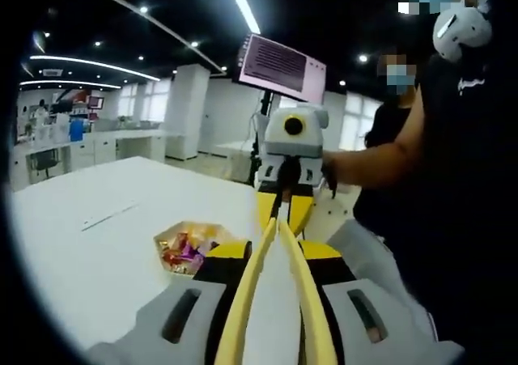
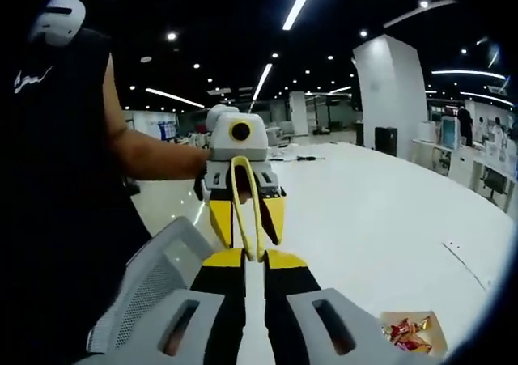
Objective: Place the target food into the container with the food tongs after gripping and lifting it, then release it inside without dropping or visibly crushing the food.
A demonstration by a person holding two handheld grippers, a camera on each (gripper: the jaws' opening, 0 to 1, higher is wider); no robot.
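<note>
- Left gripper view: my left gripper (image 1: 279, 219) is clamped on the yellow food tongs (image 1: 275, 292), whose arms run forward and meet at the tips.
- The right gripper (image 1: 285, 188) faces me just past those tips, held by a person's hand (image 1: 330, 169).
- Left of the tongs, a shallow container (image 1: 188, 248) of wrapped candies (image 1: 183, 253) sits on the white table (image 1: 89, 244), with open tabletop beyond.
- Right gripper view: my jaws sit almost together with nothing between them.
- The left gripper carries the tongs dead ahead.
- The container rests near-right, close to the table edge; bare table stretches far right.
</note>
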